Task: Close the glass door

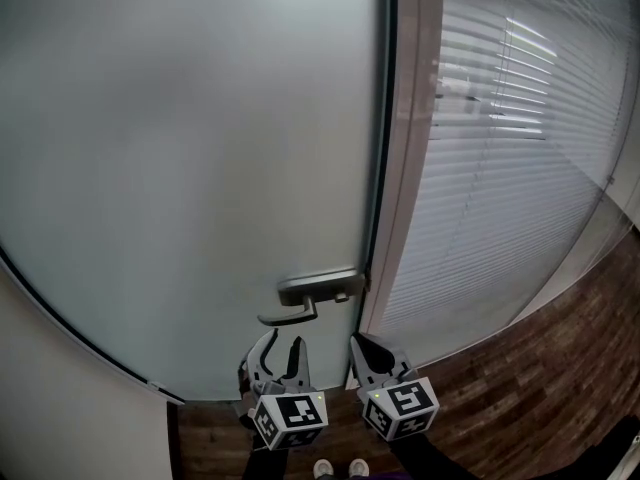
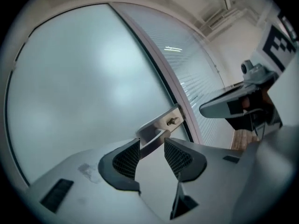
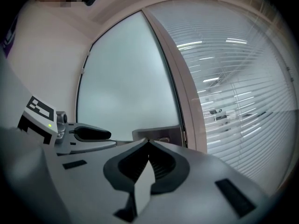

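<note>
The frosted glass door (image 1: 190, 148) fills the left of the head view, and its right edge runs along the pale door frame (image 1: 405, 168). A metal lever handle (image 1: 310, 293) sits low at that edge. My left gripper (image 1: 283, 346) is open just under the lever. In the left gripper view the lever (image 2: 156, 133) shows in the gap beyond the left gripper's (image 2: 152, 148) spread tips, which do not clamp it. My right gripper (image 1: 362, 348) is shut and empty beside the frame's foot. In the right gripper view the handle plate (image 3: 161, 133) lies just past the right gripper's (image 3: 148, 143) closed tips.
A glass wall with white slatted blinds (image 1: 510, 158) stands right of the frame. Dark wood flooring (image 1: 560, 358) lies below it. A pale wall (image 1: 60, 408) borders the door at lower left. The person's shoes (image 1: 338, 467) show at the bottom edge.
</note>
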{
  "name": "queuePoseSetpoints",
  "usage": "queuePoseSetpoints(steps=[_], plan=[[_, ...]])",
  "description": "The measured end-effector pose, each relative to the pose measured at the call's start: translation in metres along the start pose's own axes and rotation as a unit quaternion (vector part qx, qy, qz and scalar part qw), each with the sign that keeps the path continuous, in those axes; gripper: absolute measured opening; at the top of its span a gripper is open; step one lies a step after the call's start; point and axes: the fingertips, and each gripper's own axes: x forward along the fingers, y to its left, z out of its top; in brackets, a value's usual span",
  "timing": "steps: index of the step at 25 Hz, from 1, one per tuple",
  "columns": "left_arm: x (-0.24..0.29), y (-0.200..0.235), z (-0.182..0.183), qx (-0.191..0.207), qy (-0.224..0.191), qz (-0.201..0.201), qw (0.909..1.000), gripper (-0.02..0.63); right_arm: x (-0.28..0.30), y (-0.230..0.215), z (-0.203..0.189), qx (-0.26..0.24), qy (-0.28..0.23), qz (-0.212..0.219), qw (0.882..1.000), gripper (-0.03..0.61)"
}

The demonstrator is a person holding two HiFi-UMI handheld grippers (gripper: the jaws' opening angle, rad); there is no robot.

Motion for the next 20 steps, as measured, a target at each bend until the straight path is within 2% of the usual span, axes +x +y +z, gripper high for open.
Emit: queuePoseSetpoints(steps=[2, 4, 7, 9, 10, 12, 20], plan=[[-0.001, 0.003, -0.005, -0.057, -0.007, -0.009, 0.9983, 0.163, 0.000, -0.003, -0.001, 0.003, 0.000, -0.005, 1.000, -0.009], [-0.002, 0.005, -0.006, -0.135, -0.020, -0.029, 0.9903, 0.163, -0.001, -0.005, -0.002, 0.008, 0.003, -0.011, 1.000, -0.009], [-0.004, 0.007, -0.009, -0.254, -0.034, -0.042, 0.9656, 0.158, -0.001, -0.002, -0.002, 0.013, 0.001, -0.008, 1.000, -0.009], [-0.006, 0.006, -0.016, -0.307, -0.034, -0.040, 0.9504, 0.064, -0.002, -0.001, -0.006, 0.014, 0.008, -0.010, 1.000, -0.009], [-0.006, 0.006, -0.018, -0.322, -0.033, -0.039, 0.9452, 0.021, -0.002, -0.001, -0.007, 0.014, 0.010, -0.011, 1.000, -0.009], [-0.007, 0.001, -0.022, -0.332, -0.030, -0.039, 0.9418, 0.002, -0.002, 0.001, -0.006, 0.014, 0.005, -0.008, 1.000, -0.009], [-0.010, -0.016, -0.027, -0.317, -0.013, -0.044, 0.9474, 0.002, -0.004, 0.005, -0.001, 0.015, -0.003, -0.004, 1.000, -0.009]])
